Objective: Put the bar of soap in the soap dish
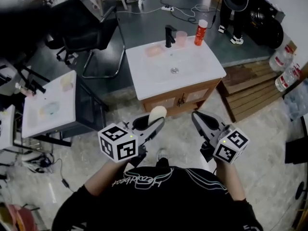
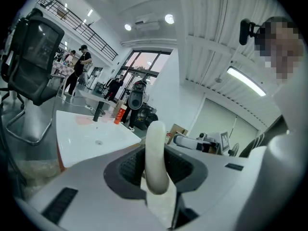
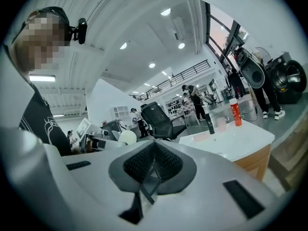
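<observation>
Two grippers are out in front of the person, both over the stone floor [image 1: 269, 129] just short of the bench's [image 1: 149, 83] front edge. The left gripper [image 1: 153, 125] has the bar of soap [image 1: 157, 113] pinched between its pads. The jaws sit only partly apart, clamped on the pale bar's flat sides, and the bar stands on edge with its rounded end poking out past the fingertips. The right gripper [image 1: 197, 117] carries nothing; its ribbed pads are pressed together with no gap.

Up on the white bench top, the pink soap dish [image 1: 154, 50] sits at the back left corner, and it looks empty from here. So the soap is well apart from the dish, held in the air on the near side of the bench. Just right of the dish stands the black tap [image 1: 169, 36], with a pale pink cup [image 1: 181, 38] right beside it. An orange bottle with a white cap [image 1: 200, 32] stands upright toward the back right corner. The drain [image 1: 174, 70] shows in the middle of the sunken basin.

Off to the left, a black office chair [image 1: 89, 30] stands on the floor behind a smaller white bench [image 1: 48, 107], and wooden pallets [image 1: 250, 88] lie to the right.
</observation>
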Motion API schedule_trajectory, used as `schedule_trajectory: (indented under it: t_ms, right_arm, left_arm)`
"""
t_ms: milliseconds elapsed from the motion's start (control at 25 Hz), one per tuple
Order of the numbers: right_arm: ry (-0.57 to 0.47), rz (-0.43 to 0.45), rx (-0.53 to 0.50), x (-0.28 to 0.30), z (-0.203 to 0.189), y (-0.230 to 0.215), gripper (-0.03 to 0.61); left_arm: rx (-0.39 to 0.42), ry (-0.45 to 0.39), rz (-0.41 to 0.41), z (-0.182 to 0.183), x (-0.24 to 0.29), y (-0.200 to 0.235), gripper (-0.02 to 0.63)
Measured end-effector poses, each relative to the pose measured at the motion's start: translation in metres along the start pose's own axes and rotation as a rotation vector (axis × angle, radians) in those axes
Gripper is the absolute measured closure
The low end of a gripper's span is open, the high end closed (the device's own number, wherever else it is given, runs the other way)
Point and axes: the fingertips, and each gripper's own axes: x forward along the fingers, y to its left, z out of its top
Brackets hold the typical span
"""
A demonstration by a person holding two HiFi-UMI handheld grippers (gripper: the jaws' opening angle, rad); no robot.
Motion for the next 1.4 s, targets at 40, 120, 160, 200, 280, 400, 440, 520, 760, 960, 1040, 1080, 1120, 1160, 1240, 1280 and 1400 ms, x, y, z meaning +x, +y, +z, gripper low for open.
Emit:
schedule_trajectory:
  t_ms: [40, 120, 160, 200, 280, 400, 440, 520, 760, 960, 1040, 1080, 1120, 1160, 1240, 1280, 1400]
  right_arm:
    - [0.006, -0.002, 0.009, 0.010, 0.001, -0.011, 0.552]
    - [0.023, -0.008, 0.016, 0.030, 0.002, -0.032, 0.552]
    - [0.029, -0.012, 0.020, 0.039, 0.004, -0.042, 0.552]
    - [0.032, -0.016, 0.026, 0.048, 0.006, -0.052, 0.552]
    - [0.032, -0.025, 0.039, 0.063, 0.012, -0.070, 0.552]
    - [0.033, -0.040, 0.050, 0.082, 0.019, -0.093, 0.552]
    - [0.037, -0.042, 0.056, 0.088, 0.020, -0.098, 0.552]
    - [0.049, -0.038, 0.068, 0.100, 0.018, -0.103, 0.552]
    - [0.068, -0.023, 0.060, 0.114, 0.018, -0.109, 0.552]
    - [0.066, -0.013, 0.057, 0.119, 0.018, -0.114, 0.552]
    - [0.069, -0.008, 0.059, 0.122, 0.017, -0.117, 0.552]
    - [0.073, -0.005, 0.062, 0.123, 0.016, -0.119, 0.552]
    - [0.078, -0.001, 0.064, 0.124, 0.015, -0.120, 0.552]
    - [0.081, 0.002, 0.065, 0.126, 0.016, -0.123, 0.552]
    - [0.083, 0.008, 0.064, 0.128, 0.019, -0.130, 0.552]
    - [0.082, 0.014, 0.066, 0.128, 0.021, -0.135, 0.552]
    - [0.075, 0.043, 0.085, 0.133, 0.029, -0.151, 0.552]
  left_arm:
    - [-0.004, 0.003, -0.003, 0.005, 0.008, 0.011, 0.489]
    - [-0.005, 0.000, -0.007, 0.014, 0.021, 0.033, 0.489]
    - [-0.003, -0.003, -0.006, 0.019, 0.027, 0.043, 0.489]
    - [0.004, -0.005, -0.003, 0.024, 0.033, 0.053, 0.489]
    - [0.023, -0.007, 0.003, 0.033, 0.044, 0.072, 0.489]
    - [0.021, -0.019, -0.016, 0.046, 0.056, 0.095, 0.489]
    - [0.012, -0.026, -0.024, 0.049, 0.060, 0.102, 0.489]
    - [-0.009, -0.030, -0.031, 0.052, 0.064, 0.115, 0.489]
    - [-0.023, -0.019, -0.032, 0.055, 0.074, 0.128, 0.489]
    - [-0.012, -0.029, -0.012, 0.060, 0.076, 0.133, 0.489]
    - [-0.020, -0.033, -0.005, 0.061, 0.077, 0.137, 0.489]
    - [-0.025, -0.033, -0.002, 0.061, 0.079, 0.140, 0.489]
    - [-0.030, -0.032, 0.001, 0.061, 0.080, 0.142, 0.489]
    - [-0.032, -0.032, 0.006, 0.063, 0.083, 0.145, 0.489]
    - [-0.033, -0.033, 0.015, 0.066, 0.090, 0.149, 0.489]
    - [-0.033, -0.034, 0.019, 0.068, 0.094, 0.150, 0.489]
    - [-0.027, -0.034, 0.038, 0.075, 0.107, 0.155, 0.489]
